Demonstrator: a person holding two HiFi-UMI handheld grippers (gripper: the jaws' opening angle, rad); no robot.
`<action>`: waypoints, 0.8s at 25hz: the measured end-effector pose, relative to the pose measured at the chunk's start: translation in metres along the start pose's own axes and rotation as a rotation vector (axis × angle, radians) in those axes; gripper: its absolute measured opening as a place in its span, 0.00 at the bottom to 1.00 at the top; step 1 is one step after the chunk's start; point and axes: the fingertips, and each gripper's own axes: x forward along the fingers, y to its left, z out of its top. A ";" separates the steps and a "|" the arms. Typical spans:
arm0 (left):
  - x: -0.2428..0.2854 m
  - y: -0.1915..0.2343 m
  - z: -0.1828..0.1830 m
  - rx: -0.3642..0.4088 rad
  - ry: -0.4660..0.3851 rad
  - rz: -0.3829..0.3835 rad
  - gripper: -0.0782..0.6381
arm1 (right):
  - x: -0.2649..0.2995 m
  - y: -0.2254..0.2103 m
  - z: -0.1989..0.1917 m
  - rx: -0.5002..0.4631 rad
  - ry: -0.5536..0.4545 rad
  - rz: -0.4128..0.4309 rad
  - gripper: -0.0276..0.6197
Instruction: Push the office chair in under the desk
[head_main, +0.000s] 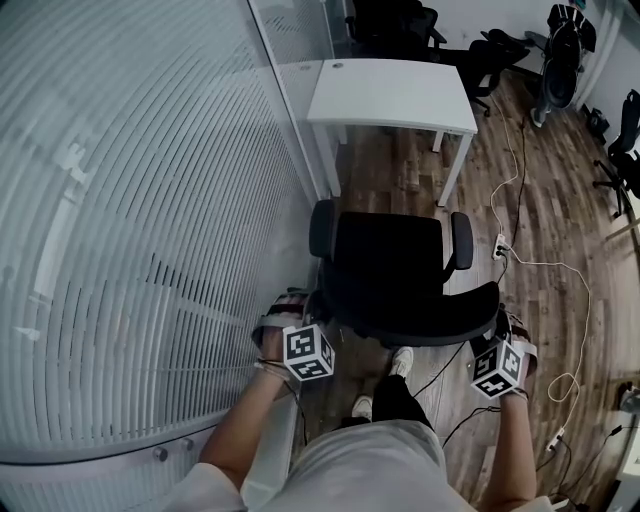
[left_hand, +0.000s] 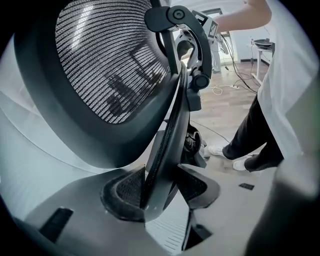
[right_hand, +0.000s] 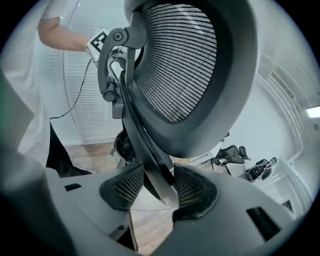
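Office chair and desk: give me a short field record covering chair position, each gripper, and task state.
chair position: office chair stands short of the white desk, seat toward it, not under it
left gripper: left gripper clamped on the left rim of the backrest
right gripper: right gripper clamped on the backrest's right rim
floor: white cable to the chair's right
task state: push not done

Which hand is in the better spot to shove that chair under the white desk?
Right, but only slightly. The left gripper and right gripper each clamp a backrest edge of the office chair, with the desk straight ahead. The left one sits tight beside the glass wall.
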 end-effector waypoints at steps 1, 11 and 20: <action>0.003 0.003 0.001 0.005 -0.006 0.001 0.41 | 0.003 -0.004 0.001 0.001 -0.001 -0.002 0.34; 0.029 0.048 0.000 0.004 -0.003 -0.021 0.40 | 0.035 -0.043 0.016 0.007 -0.013 -0.002 0.34; 0.050 0.076 0.011 -0.022 0.051 -0.054 0.40 | 0.049 -0.074 0.017 -0.015 -0.064 0.013 0.34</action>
